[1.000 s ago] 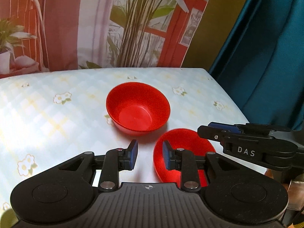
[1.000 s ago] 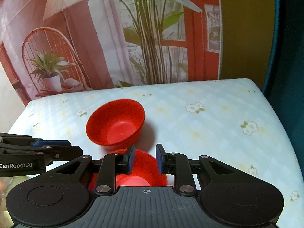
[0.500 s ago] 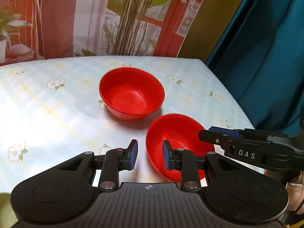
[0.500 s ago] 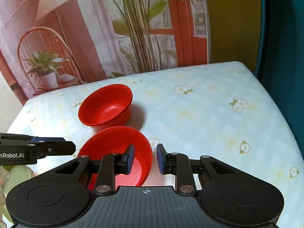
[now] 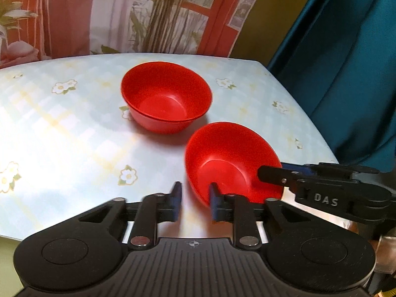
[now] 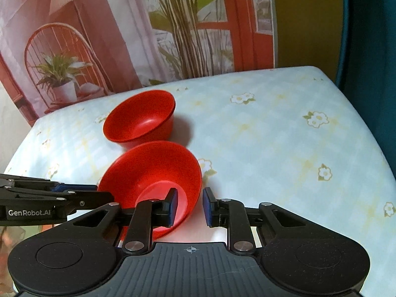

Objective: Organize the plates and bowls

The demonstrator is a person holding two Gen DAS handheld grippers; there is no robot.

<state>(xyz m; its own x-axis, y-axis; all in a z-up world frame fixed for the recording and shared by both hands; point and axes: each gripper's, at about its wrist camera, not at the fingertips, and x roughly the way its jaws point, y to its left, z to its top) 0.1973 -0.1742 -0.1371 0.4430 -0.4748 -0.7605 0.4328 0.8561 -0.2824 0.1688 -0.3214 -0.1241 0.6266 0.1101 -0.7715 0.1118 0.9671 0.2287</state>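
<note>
Two red bowls stand on the flowered tablecloth. The far bowl [image 5: 166,96] [image 6: 139,118] looks like a stack of two. The near bowl [image 5: 230,158] [image 6: 151,175] sits just in front of both grippers. My left gripper [image 5: 193,199] is open, its right finger at the near bowl's left wall. My right gripper [image 6: 189,206] is open with its jaws astride the near bowl's right rim, the left finger inside the bowl. Each gripper shows in the other's view, the right one [image 5: 321,185] and the left one [image 6: 49,198].
The table [image 6: 284,148] has a pale blue cloth with white flowers. Its right edge drops off beside a teal curtain [image 5: 346,74]. A printed backdrop with plants and a chair hangs behind the table [image 6: 123,37].
Both grippers have pulled back and risen a little, so the near bowl shows more fully. The right gripper's jaws now straddle its rim. The bowls have not moved.
</note>
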